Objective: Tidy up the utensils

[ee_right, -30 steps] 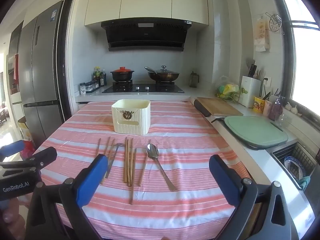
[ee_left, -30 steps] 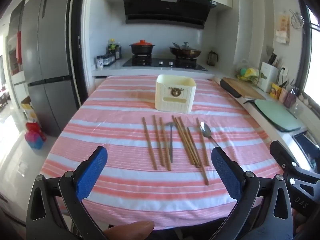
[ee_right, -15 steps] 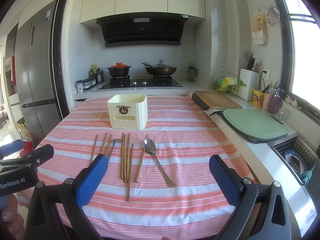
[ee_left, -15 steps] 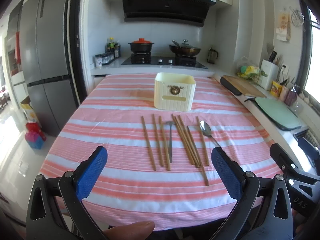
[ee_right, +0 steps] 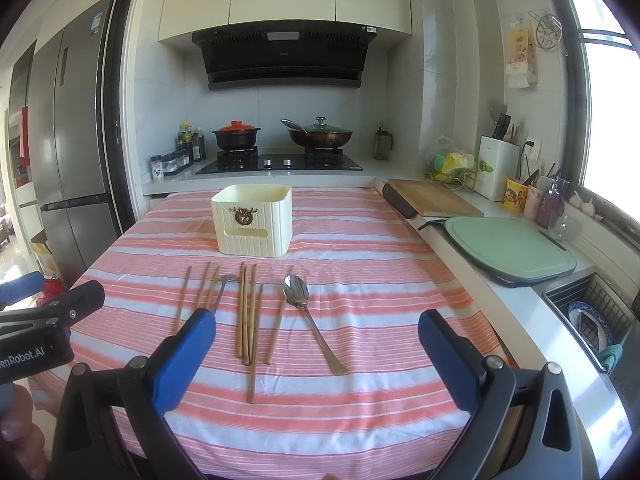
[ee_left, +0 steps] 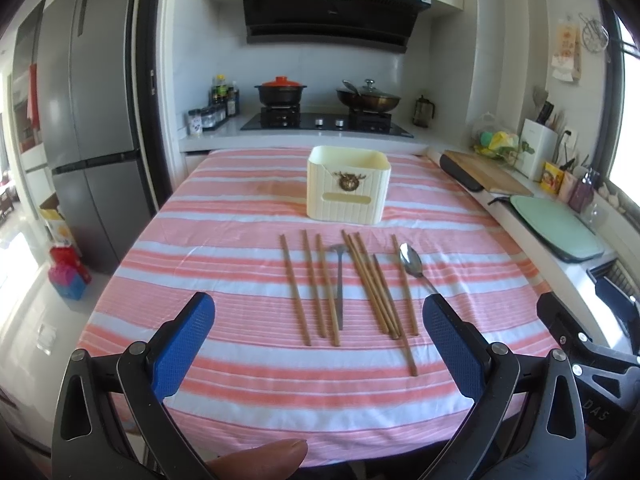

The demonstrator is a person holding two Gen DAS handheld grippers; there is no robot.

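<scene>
Several wooden chopsticks (ee_left: 372, 286) lie side by side on the pink striped tablecloth (ee_left: 240, 216), with a small metal utensil (ee_left: 339, 280) among them and a metal spoon (ee_left: 412, 262) at their right. A cream utensil holder (ee_left: 347, 191) stands upright behind them. My left gripper (ee_left: 318, 342) is open and empty, above the table's near edge. In the right wrist view the chopsticks (ee_right: 248, 312), spoon (ee_right: 308, 316) and holder (ee_right: 253, 220) show too. My right gripper (ee_right: 316, 356) is open and empty, near the front edge.
A counter runs along the right with a wooden board (ee_right: 434, 200), a green cutting board (ee_right: 508, 248) and a sink rack (ee_right: 592, 320). A stove with pots (ee_left: 324, 96) stands behind the table. A fridge (ee_left: 92, 128) stands at the left.
Both grippers have moved slightly forward and higher over the table; the utensils look a little nearer. Nothing on the table has moved.
</scene>
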